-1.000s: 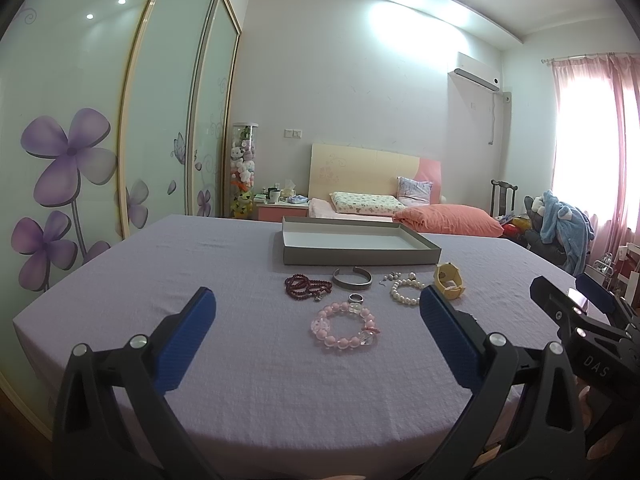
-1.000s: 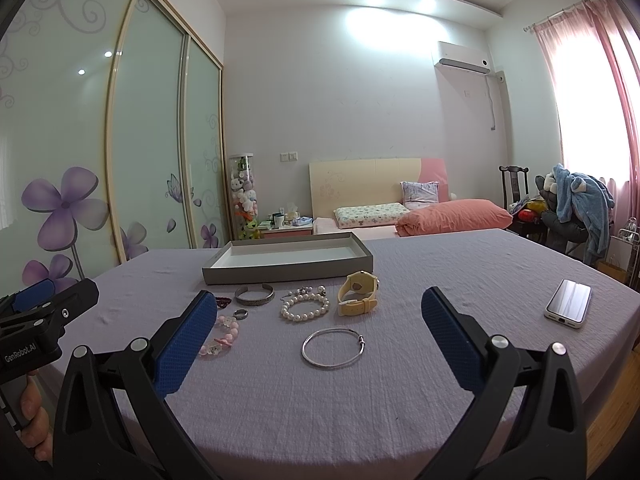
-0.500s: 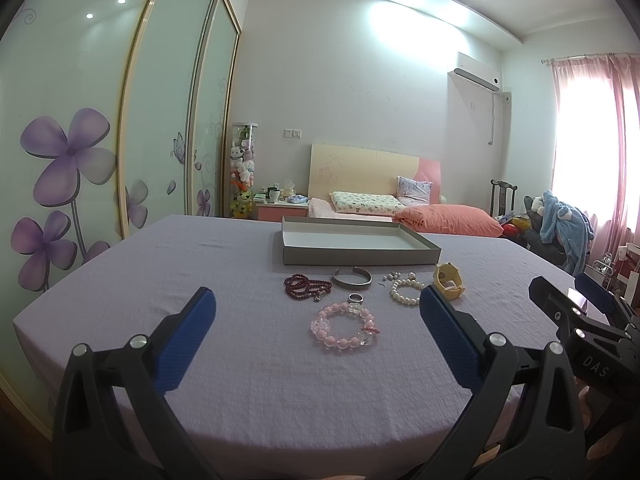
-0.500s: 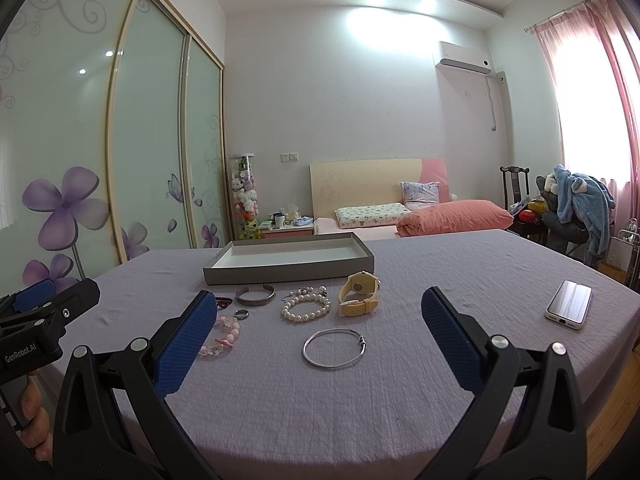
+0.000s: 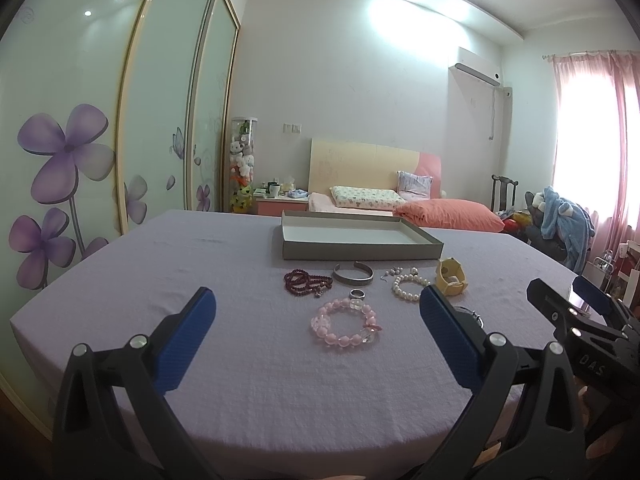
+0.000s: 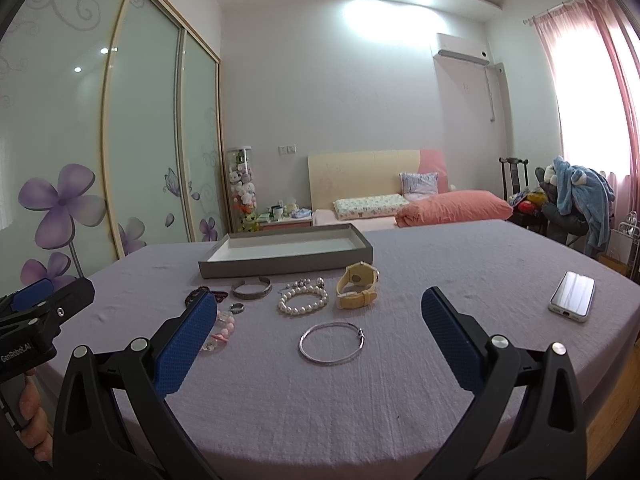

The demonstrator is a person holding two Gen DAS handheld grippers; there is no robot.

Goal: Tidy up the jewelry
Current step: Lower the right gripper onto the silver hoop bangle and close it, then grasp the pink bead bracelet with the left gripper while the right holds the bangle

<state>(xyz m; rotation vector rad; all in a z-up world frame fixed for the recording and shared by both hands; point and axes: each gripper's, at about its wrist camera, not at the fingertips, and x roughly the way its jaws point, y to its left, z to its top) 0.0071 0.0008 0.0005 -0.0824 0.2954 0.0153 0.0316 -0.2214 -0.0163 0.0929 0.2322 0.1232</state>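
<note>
both claws up over the near edge of the table (image 5: 240,380), both spread wide, nothing in either. left gripper (image 5: 316,332) is lined up with the pink bracelet (image 5: 345,323), right gripper (image 6: 316,334) with the silver bangle (image 6: 332,343). jewelry sits in a loose cluster on the purple cloth: red beads (image 5: 306,281), cuff (image 5: 353,273), ring (image 5: 357,293), pearls (image 6: 303,301), yellow watch (image 6: 357,285). tray (image 6: 286,256) sits just behind them, empty inside. phone (image 6: 572,296) lies well off to the right.
</note>
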